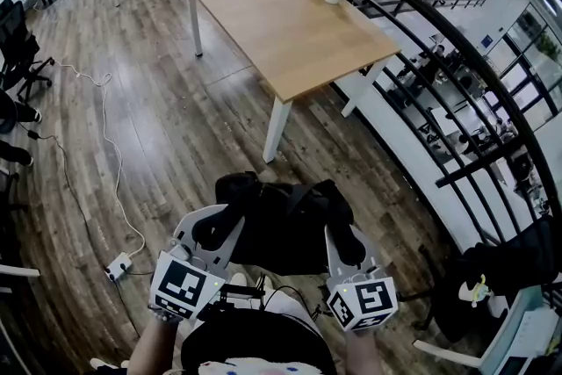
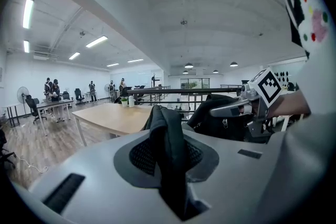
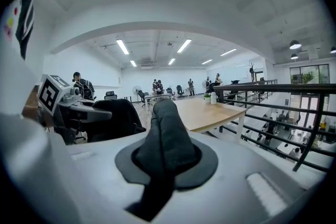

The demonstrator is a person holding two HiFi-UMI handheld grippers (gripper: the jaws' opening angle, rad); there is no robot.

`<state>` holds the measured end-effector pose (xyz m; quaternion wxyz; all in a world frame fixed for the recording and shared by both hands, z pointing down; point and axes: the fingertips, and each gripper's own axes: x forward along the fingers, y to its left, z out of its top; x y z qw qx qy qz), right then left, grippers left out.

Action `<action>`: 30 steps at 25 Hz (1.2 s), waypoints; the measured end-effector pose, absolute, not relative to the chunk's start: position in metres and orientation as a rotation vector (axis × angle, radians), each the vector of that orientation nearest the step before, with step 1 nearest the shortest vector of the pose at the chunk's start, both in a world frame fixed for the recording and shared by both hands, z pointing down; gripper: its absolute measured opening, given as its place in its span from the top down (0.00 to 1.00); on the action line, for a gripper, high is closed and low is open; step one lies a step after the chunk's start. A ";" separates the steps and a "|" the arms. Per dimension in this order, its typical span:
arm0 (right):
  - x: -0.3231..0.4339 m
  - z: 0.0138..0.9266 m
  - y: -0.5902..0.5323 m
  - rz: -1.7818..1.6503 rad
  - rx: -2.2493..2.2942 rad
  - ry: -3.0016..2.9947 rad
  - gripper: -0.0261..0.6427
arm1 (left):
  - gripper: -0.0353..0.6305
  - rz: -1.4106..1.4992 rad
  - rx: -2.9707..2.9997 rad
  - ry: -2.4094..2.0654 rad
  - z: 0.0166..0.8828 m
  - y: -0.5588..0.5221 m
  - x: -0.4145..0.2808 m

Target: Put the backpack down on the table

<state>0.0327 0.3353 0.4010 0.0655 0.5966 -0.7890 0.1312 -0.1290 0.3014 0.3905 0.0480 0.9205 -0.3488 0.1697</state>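
Our left gripper (image 1: 215,231) has its jaws clamped on one black padded shoulder strap (image 2: 167,134); the black fabric backpack (image 1: 285,228) hangs between both grippers; our right gripper (image 1: 345,243) has its jaws clamped on the second strap (image 3: 165,136); the pale wooden counter (image 1: 290,26) lies straight ahead, well apart.

Open-plan office, wooden desk (image 1: 281,22), swivel chairs (image 1: 19,46), ceiling strip lights (image 2: 27,13), mezzanine railing (image 3: 283,89)

A black backpack (image 1: 290,219) is seen at the lower middle of the head view, hung in the air by its padded straps. One strap (image 2: 167,139) is pinched in the left gripper (image 1: 217,230), the other strap (image 3: 164,139) in the right gripper (image 1: 348,247). The table (image 1: 281,22), light-topped on white legs, is set in the upper middle, well apart from the backpack.
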 end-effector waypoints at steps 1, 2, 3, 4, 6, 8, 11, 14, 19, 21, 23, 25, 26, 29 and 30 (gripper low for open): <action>0.033 0.402 0.335 0.396 1.796 -2.380 0.89 | 0.86 0.519 2.808 -1.063 0.391 0.302 -0.128; 0.033 0.403 0.336 0.401 1.796 -2.379 0.89 | 0.86 0.521 2.810 -1.063 0.392 0.302 -0.128; 0.034 0.403 0.336 0.407 1.797 -2.379 0.89 | 0.86 0.523 2.810 -1.065 0.392 0.302 -0.127; 0.035 0.404 0.336 0.412 1.799 -2.380 0.89 | 0.86 0.524 2.810 -1.068 0.392 0.302 -0.126; 0.039 0.402 0.336 0.415 1.799 -2.383 0.89 | 0.86 0.526 2.809 -1.074 0.390 0.302 -0.123; 0.044 0.399 0.337 0.412 1.797 -2.390 0.89 | 0.86 0.525 2.811 -1.081 0.387 0.303 -0.119; 0.051 0.396 0.336 0.402 1.789 -2.404 0.89 | 0.86 0.518 2.811 -1.101 0.384 0.304 -0.113; 0.056 0.393 0.336 0.387 1.774 -2.422 0.89 | 0.86 0.508 2.806 -1.130 0.382 0.306 -0.109; 0.063 0.390 0.332 0.370 1.740 -2.452 0.89 | 0.86 0.494 2.791 -1.179 0.377 0.312 -0.103; 0.064 0.388 0.334 0.361 1.727 -2.471 0.89 | 0.86 0.472 2.781 -1.207 0.373 0.316 -0.102; 0.066 0.385 0.337 0.349 1.722 -2.482 0.89 | 0.86 0.461 2.769 -1.232 0.372 0.319 -0.102; 0.069 0.383 0.339 0.323 1.716 -2.487 0.89 | 0.86 0.446 2.769 -1.245 0.371 0.321 -0.099; 0.071 0.382 0.339 0.308 1.711 -2.488 0.89 | 0.86 0.437 2.771 -1.249 0.370 0.322 -0.096; 0.078 0.385 0.341 0.307 1.716 -2.486 0.89 | 0.86 0.435 2.772 -1.258 0.375 0.326 -0.091; 0.078 0.385 0.342 0.306 1.715 -2.485 0.89 | 0.86 0.432 2.771 -1.258 0.376 0.328 -0.090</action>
